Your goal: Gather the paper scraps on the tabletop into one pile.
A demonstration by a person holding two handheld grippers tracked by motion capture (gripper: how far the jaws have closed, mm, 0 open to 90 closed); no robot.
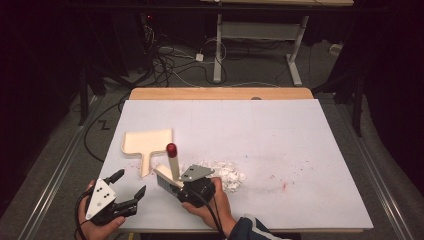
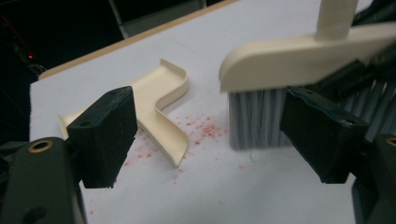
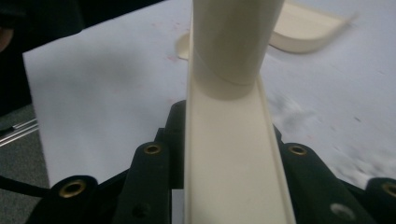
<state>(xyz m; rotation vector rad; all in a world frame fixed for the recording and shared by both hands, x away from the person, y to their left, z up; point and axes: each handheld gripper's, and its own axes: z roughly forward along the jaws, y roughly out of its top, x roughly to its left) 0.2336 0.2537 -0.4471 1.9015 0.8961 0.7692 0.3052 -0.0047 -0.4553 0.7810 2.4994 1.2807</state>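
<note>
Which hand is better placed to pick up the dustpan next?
Left. The left gripper has open, empty fingers and sits nearest the dustpan, facing its handle. The right gripper is shut on the brush beside the white scraps.

No text, label, brand, number or sign can be read anywhere.
</note>
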